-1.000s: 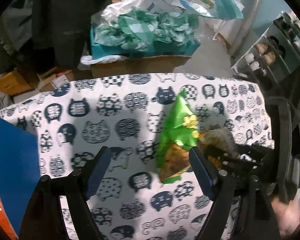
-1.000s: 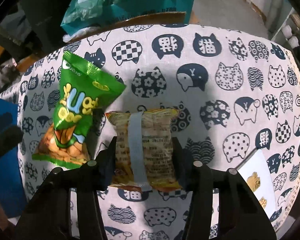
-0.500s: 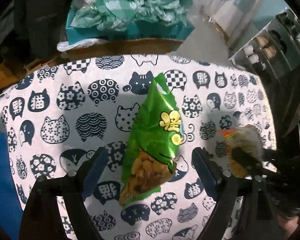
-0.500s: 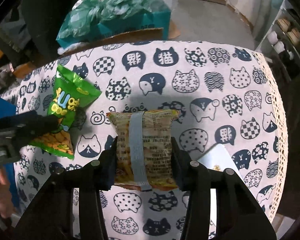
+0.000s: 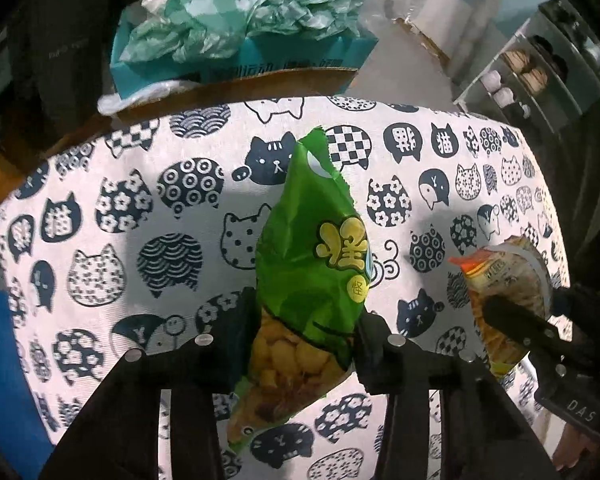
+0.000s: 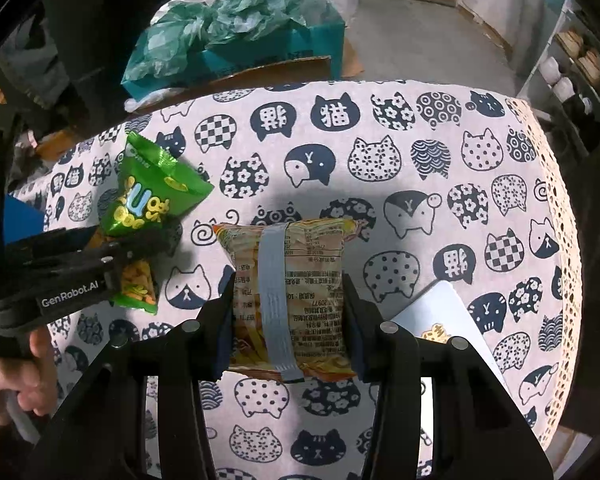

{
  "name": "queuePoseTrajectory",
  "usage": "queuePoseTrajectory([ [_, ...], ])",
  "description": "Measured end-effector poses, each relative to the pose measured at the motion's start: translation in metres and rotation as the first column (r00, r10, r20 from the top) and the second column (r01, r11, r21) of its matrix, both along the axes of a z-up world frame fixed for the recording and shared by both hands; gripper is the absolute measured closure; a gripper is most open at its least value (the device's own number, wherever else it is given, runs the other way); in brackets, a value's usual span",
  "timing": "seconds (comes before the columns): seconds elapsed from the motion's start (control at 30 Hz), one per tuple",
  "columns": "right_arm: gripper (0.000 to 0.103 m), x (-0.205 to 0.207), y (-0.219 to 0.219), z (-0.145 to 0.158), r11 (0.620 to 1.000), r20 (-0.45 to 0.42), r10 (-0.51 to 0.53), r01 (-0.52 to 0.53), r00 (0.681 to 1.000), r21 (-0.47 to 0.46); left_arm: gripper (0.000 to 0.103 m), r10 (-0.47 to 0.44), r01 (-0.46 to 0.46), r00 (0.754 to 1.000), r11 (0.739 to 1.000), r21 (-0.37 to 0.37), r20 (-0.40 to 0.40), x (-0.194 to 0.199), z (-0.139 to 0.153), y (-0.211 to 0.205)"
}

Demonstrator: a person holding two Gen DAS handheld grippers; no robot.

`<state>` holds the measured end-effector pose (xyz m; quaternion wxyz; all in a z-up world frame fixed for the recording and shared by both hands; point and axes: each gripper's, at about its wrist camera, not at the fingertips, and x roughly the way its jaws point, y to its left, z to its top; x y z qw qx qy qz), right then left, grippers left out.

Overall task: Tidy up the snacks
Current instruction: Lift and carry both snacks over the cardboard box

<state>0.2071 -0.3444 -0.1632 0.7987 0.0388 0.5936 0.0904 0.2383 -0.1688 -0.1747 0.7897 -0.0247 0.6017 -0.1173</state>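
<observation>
Closing just now, the left gripper [image 5: 306,340] clamps the green snack bag [image 5: 312,280]; the right gripper [image 6: 286,320] holds an orange snack packet [image 6: 288,276] — pickup done, both need lifting off the cat-print surface [image 6: 420,200] next.

The left gripper [image 5: 306,330] jaws have just closed onto the green snack bag [image 5: 312,272].

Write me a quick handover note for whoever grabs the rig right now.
Left gripper: jaws have just been closing, now pinching the lower part of the green snack bag, which is on the cat-print tablecloth.
Right gripper: clamped on the orange snack packet, held above the cloth.
Done: both snacks gripped.
Left: carry both to wherever they are being sorted; no bin shows clearly. A white card lies at the right.
</observation>
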Motion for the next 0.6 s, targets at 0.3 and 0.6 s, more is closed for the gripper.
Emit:
queuePoseTrajectory([
  [0.3, 0.059, -0.012, 0.012, 0.019, 0.999, 0.038, 0.04, -0.04, 0.998, -0.006, 0.062, -0.012, 0.009, 0.998, 0.999, 0.045, 0.059, -0.025, 0.037, 0.017],
  [0.6, 0.059, -0.033, 0.034, 0.053, 0.995, 0.095, 0.096, -0.097, 0.991, -0.001, 0.061, -0.014, 0.004, 0.991, 0.997, 0.074, 0.135, -0.064, 0.088, 0.043],
])
